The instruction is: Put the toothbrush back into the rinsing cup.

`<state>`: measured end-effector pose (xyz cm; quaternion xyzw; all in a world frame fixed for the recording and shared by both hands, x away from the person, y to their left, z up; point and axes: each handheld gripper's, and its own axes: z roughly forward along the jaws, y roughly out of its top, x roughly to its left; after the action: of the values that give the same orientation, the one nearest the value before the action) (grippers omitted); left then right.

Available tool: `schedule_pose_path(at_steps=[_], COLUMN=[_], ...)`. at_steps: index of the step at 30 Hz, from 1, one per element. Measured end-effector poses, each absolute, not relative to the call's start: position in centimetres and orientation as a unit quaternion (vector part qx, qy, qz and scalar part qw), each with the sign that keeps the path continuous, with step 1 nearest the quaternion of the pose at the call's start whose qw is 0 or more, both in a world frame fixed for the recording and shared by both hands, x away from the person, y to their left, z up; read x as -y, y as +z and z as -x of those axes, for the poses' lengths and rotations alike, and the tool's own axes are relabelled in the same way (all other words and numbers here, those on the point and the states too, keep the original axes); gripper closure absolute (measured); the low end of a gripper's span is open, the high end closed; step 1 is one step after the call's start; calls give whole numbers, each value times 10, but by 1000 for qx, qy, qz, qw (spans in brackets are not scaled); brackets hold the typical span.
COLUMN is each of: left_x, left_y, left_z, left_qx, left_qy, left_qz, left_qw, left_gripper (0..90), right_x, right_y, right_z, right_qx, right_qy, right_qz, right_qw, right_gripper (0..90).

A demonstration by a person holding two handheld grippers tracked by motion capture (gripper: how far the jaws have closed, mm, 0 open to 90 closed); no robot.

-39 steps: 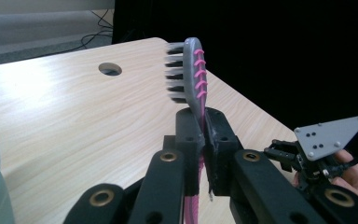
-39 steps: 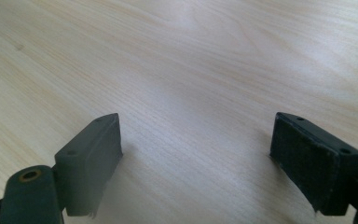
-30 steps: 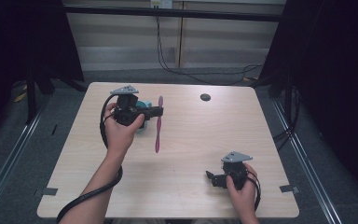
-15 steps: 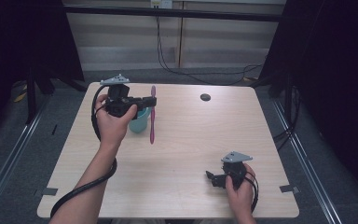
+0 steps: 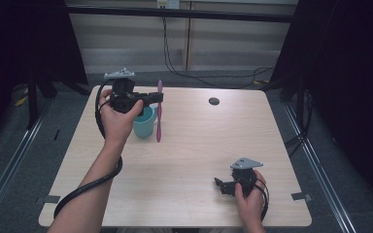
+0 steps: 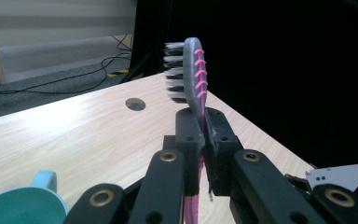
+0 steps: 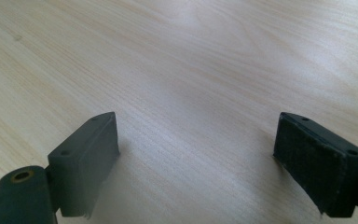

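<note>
Above the teal cup, my left gripper is pinching the pink toothbrush between its jaws, bristles up. Near the desk edge, my right gripper is resting, jaws spread.

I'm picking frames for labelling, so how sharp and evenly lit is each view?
High view: table evenly lit, surroundings dark. Left gripper view: toothbrush head sharp against black, the cup at the corner softer. Right gripper view: soft glare on the wood, near jaw edges blurred.
</note>
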<state>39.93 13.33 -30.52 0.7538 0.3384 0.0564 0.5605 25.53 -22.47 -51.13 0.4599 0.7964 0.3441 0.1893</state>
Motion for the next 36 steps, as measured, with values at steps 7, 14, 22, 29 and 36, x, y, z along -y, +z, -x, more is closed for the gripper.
schedule_pose_path(at_steps=[7, 14, 22, 29, 36], left_x=[-134, -140, -147, -151, -156], left_y=[-297, -298, -299, -304, -306], left_z=[-402, -407, -416, -424, -432], left_qx=[-339, -351, -360, -369, -375], left_qy=[69, 87, 96, 104, 115], left_qz=[-752, -745, -740, -735, -733], left_qw=[561, 560, 561, 559, 556], left_gripper=[856, 856, 855, 855, 855], right_x=[225, 225, 225, 224, 224], right_y=[-511, -511, -511, -511, -511], right_z=[-255, -255, -255, -255, -255], right_qx=[-796, -796, -796, -797, -797], right_qy=[344, 343, 343, 344, 344], right_qz=[-460, -461, -461, -460, -459], right_qw=[189, 189, 189, 189, 189], right_gripper=[134, 134, 135, 135, 134])
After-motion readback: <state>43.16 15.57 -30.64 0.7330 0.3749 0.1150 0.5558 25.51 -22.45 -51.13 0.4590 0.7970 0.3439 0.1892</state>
